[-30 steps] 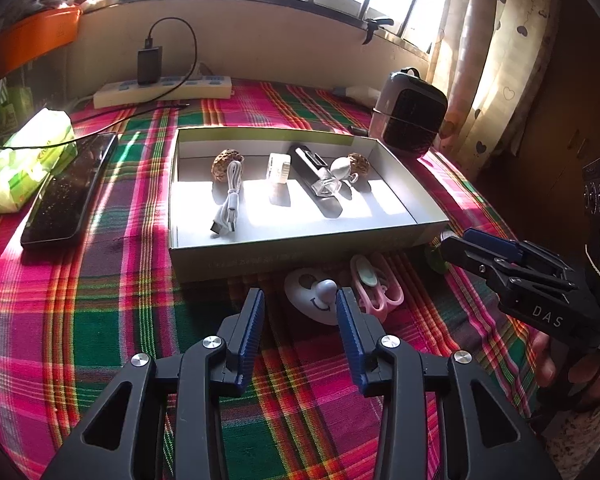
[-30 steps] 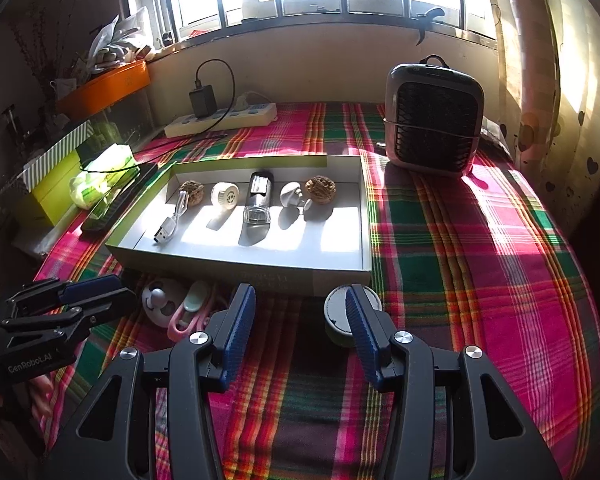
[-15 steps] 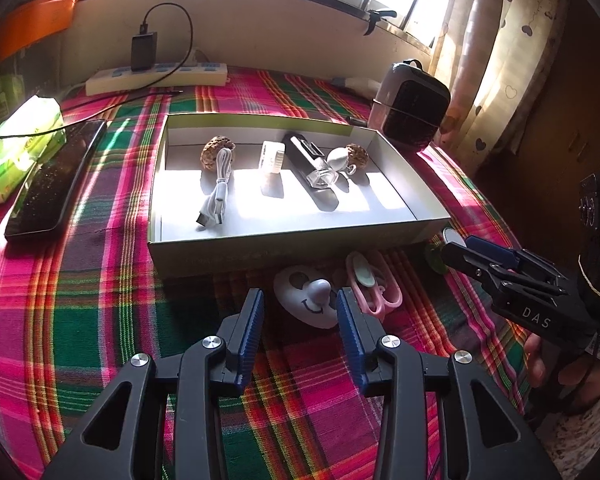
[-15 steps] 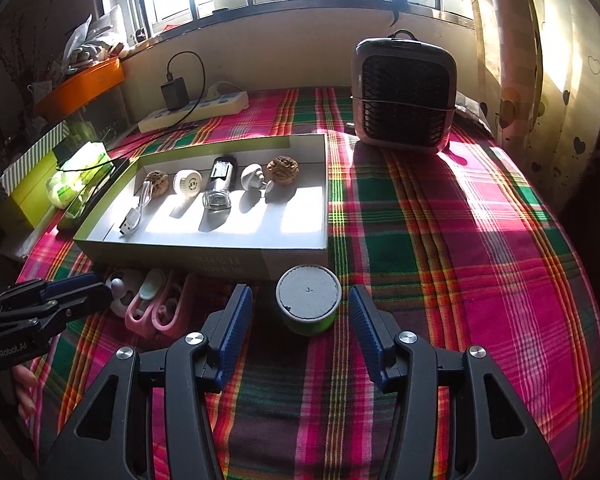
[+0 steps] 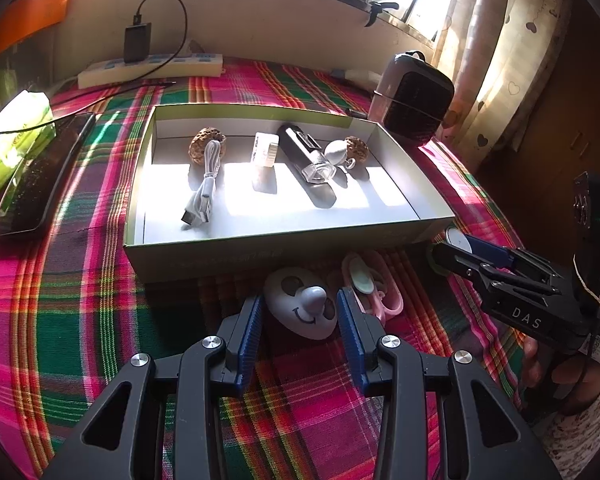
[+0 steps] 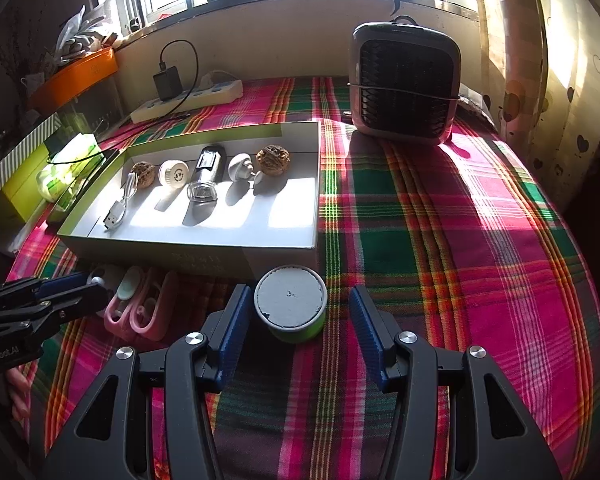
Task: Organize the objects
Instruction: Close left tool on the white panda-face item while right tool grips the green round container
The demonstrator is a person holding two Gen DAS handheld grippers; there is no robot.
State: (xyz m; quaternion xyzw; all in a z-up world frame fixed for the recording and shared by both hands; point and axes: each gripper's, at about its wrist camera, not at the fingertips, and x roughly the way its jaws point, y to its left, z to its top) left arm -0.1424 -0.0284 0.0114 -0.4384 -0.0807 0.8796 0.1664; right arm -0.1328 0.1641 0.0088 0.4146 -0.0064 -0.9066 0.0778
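Left gripper [image 5: 300, 316] and right gripper [image 6: 296, 312] both low, level, jaws spread wide, nothing clamped.

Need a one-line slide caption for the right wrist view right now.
Open right gripper straddles a green round tin in front of the box; the left gripper hovers by pink scissors.

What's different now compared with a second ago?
Both grippers moved forward: the left gripper now straddles the smiley-face toy, the right gripper the green round tin. Both are open; neither has grabbed anything. The box and its contents stayed as they were.
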